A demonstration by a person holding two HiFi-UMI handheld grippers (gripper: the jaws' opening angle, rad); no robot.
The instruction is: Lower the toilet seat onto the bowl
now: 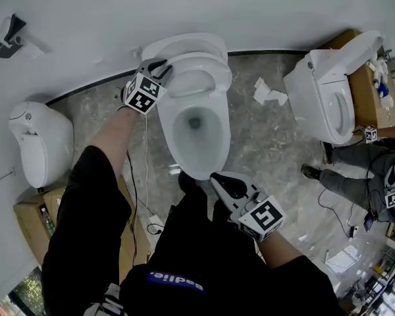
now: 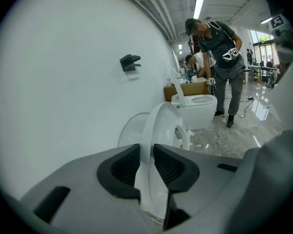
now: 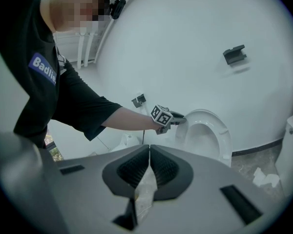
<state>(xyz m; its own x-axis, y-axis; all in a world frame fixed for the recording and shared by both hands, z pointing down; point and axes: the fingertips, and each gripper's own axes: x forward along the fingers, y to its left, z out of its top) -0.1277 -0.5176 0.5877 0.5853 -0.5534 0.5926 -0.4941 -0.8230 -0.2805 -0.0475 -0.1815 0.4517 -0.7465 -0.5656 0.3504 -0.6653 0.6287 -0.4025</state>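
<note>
Closest to the person, the right gripper (image 3: 149, 151) is hanging idle over the front of the bowl (image 1: 222, 143). Its jaws are resting together with nothing between them.

Beyond the open bowl, the left gripper (image 2: 146, 152) is reaching to the back of the toilet. It is pinching the left rim of the toilet seat (image 2: 157, 123), and both pads are lying against the white plastic, so this looks like a real clamp. The seat is standing raised, leaning back toward the lid (image 1: 178, 43) and the wall (image 1: 184, 5) behind it. It is well clear of the bowl's rim, so lowering is not yet under way.

The step in hand appears to be securing the grip. The next move is calling for a forward pull that swings the seat on its hinge, with the descent braked all the way down so the seat is settling rather than dropping. The smooth rim could be slipping out of the pads.
</note>
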